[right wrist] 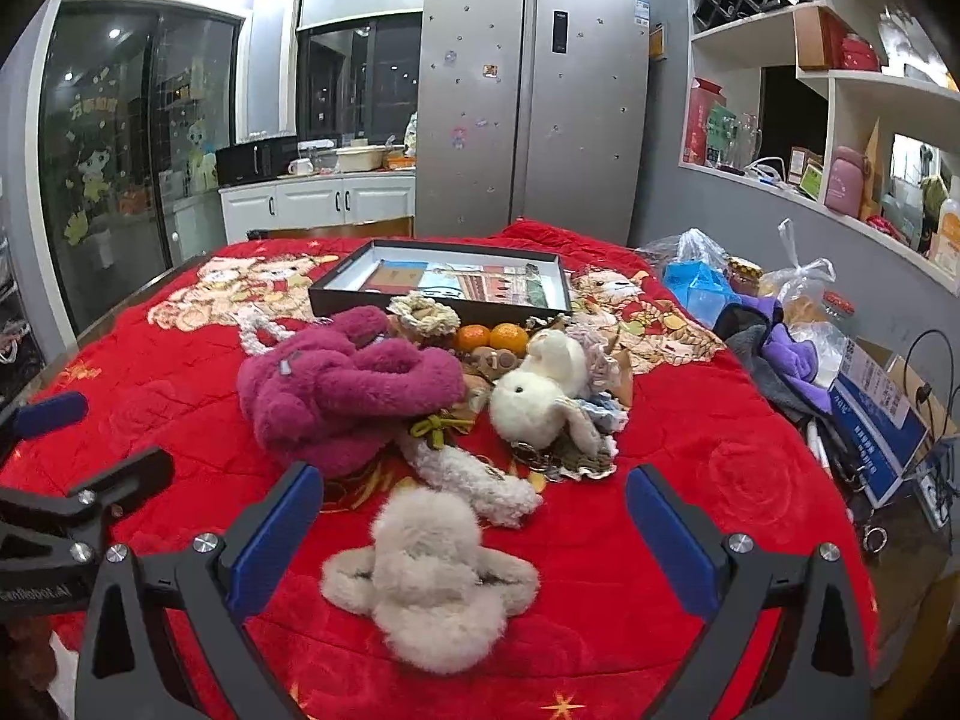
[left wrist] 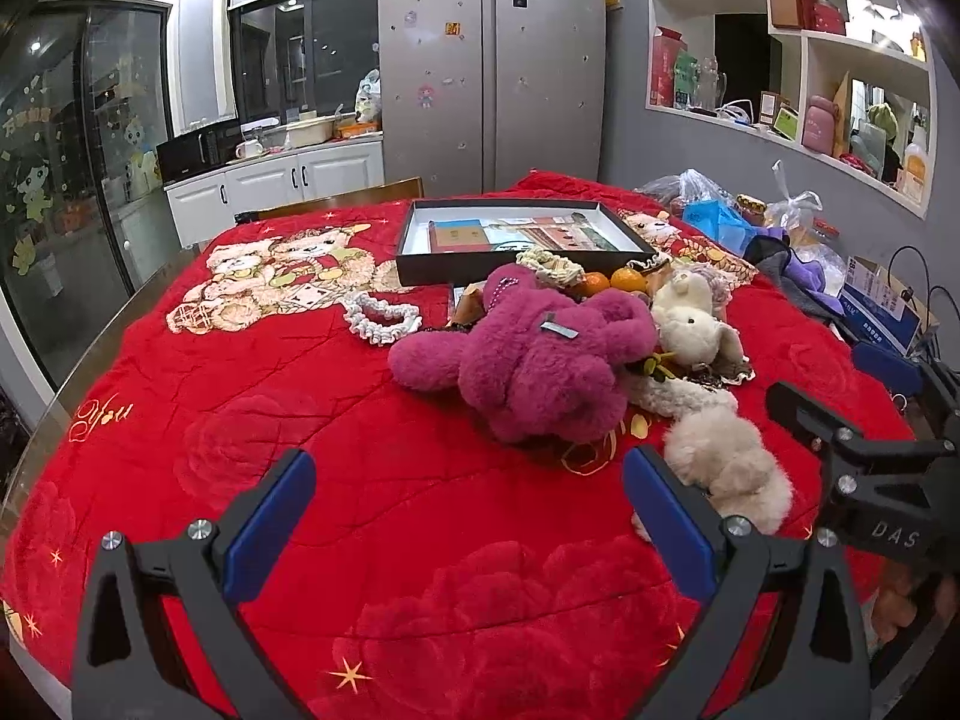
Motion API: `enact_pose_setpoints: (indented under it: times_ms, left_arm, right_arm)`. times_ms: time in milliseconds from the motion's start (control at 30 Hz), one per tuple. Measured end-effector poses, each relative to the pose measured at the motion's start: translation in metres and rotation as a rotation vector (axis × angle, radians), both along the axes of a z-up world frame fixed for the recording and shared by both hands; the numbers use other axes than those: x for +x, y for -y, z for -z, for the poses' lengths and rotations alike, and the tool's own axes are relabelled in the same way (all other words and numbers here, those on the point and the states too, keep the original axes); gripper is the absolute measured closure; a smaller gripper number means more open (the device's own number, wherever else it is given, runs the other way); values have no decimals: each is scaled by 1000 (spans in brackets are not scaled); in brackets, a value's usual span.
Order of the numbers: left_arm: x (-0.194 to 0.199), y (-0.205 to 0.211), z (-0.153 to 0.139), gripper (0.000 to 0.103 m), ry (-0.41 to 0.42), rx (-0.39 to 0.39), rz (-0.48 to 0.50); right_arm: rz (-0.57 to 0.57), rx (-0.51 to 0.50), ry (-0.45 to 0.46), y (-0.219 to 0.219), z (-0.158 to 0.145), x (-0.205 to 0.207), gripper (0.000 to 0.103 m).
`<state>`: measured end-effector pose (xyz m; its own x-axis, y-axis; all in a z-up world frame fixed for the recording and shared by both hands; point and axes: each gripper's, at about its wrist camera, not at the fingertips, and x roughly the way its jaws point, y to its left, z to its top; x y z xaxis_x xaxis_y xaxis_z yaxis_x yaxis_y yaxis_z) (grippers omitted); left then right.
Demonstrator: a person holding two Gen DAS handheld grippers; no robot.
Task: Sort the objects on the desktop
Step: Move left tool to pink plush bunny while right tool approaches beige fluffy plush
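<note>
A pile of objects lies mid-table on a red blanket (left wrist: pixel 240 420): a magenta plush toy (left wrist: pixel 528 372) (right wrist: pixel 342 390), a white plush rabbit (left wrist: pixel 690 318) (right wrist: pixel 540 396), a beige fluffy plush (left wrist: pixel 726 468) (right wrist: pixel 432 576), two oranges (left wrist: pixel 612 283) (right wrist: pixel 492 337) and a white lace heart (left wrist: pixel 381 318). An open black box (left wrist: pixel 522 234) (right wrist: pixel 444 282) sits behind them. My left gripper (left wrist: pixel 468 516) is open and empty, short of the magenta plush. My right gripper (right wrist: pixel 474 528) is open, with the beige plush lying between its fingers, untouched.
Plastic bags (left wrist: pixel 708 204), a purple cloth (right wrist: pixel 792 354) and a blue-white carton (right wrist: pixel 876 420) with cables crowd the table's right edge. A fridge (left wrist: pixel 492 60) and white cabinets (left wrist: pixel 276 180) stand behind the table. Each gripper shows in the other's view at the side.
</note>
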<state>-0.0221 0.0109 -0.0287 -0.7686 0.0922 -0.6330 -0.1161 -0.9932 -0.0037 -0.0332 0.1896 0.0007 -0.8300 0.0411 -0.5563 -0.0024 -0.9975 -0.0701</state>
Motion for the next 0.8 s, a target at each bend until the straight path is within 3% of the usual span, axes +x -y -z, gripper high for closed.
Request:
enact_pose_setpoints:
  times_ms: [200,433,633,800]
  left_arm:
    - [-4,-2,5,0,1,9,20]
    - [-16,-8,22,0,10,-2,65]
    - [-37,-7,36,0,43,45,89]
    - [-59,-19,40,0,56,23,114]
  right_arm:
    - [-2,-11,14,-6,3,-2,0]
    - [-26,54,76,-3,25,-15,0]
    - [-76,2,119,-4,42,-21,0]
    - [-100,-37,147,-8,54,-24,0]
